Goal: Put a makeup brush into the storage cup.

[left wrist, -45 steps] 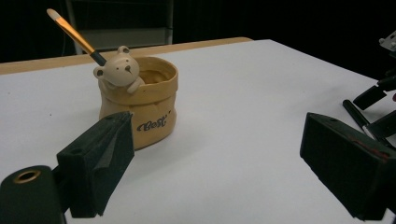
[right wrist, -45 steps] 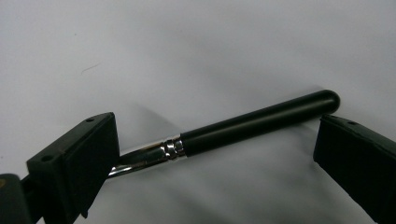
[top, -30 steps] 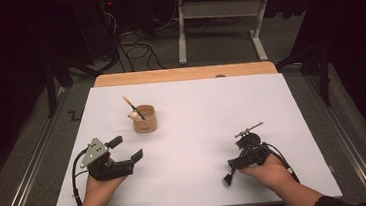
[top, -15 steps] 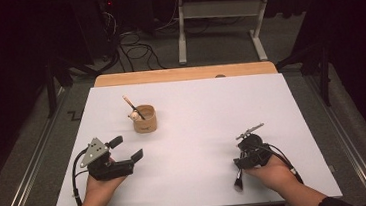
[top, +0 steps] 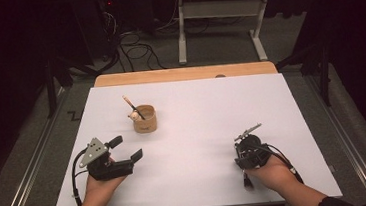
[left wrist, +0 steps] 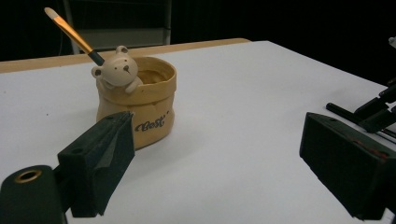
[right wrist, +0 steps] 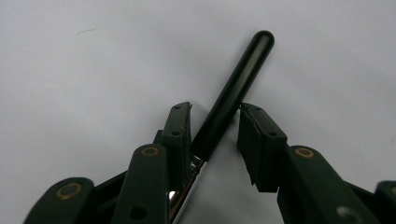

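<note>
A: Where the person's forearms come in at the near edge of the white sheet-covered table [top: 198, 131], what do the two tools look like?

B: The left gripper [top: 124, 148] lies in the left hand [top: 97, 183], low over the sheet, its black jaws spread wide with nothing between them. The right gripper [right wrist: 215, 126] is tipped down toward the sheet in the right hand [top: 270, 173]. A slim black rod-shaped handle with a shiny metal section [right wrist: 233, 88] runs between its jaws; the left jaw seems to touch it, the right stands slightly off. I cannot tell whether it is truly clamped.

A: And that handle in the high view?

B: A dark tip pokes out below the right gripper, toward the near edge [top: 246, 181].

A: What lies farther back?

B: A small tan pouch-shaped pot with a cream bear figure on its rim [left wrist: 135, 100] stands upright left of centre, beyond the left gripper and well apart from the right one. Dark lettering marks its front.

A: Anything inside?

B: An orange-handled paintbrush with a pale tip [left wrist: 70, 30] leans up and out to the pot's left, behind the bear.

A: Beyond that?

B: A bare wooden table edge [top: 183, 74], then dark floor with cables [top: 130, 42] and a white metal frame [top: 218, 14].
</note>
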The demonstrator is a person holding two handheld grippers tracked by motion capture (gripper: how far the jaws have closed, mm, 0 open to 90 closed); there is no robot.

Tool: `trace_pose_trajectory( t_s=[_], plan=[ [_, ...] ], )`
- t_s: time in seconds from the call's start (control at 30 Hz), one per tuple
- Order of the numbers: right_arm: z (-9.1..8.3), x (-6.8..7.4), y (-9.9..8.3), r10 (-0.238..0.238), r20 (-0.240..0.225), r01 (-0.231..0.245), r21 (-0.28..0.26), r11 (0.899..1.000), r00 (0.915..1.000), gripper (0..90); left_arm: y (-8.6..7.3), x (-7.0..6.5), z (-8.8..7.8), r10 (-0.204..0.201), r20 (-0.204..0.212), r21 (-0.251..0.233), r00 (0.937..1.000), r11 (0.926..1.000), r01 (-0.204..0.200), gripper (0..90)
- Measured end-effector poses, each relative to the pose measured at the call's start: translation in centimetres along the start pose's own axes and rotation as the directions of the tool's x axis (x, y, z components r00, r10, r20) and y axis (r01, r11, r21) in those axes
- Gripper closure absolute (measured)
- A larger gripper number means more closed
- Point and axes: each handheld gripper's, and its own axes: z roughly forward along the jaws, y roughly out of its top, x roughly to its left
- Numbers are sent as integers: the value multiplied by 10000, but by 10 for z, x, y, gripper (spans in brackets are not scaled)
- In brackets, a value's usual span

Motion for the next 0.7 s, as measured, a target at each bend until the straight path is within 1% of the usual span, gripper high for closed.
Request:
trace_pose_trajectory(
  t_s=[0.4,0.47,0.7],
  plan=[
    [0,0,1,-93,-102,94,62,9999,9999,740,0,0,0,-21,-9,-1,10000,10000,21,110],
    [0,0,2,-87,-56,87,115,9999,9999,745,0,0,0,-27,-22,-20,10000,10000,27,110],
    [0,-1,2,-53,-157,55,138,9999,9999,764,0,0,0,-31,-20,-22,10000,10000,31,110]
  ],
)
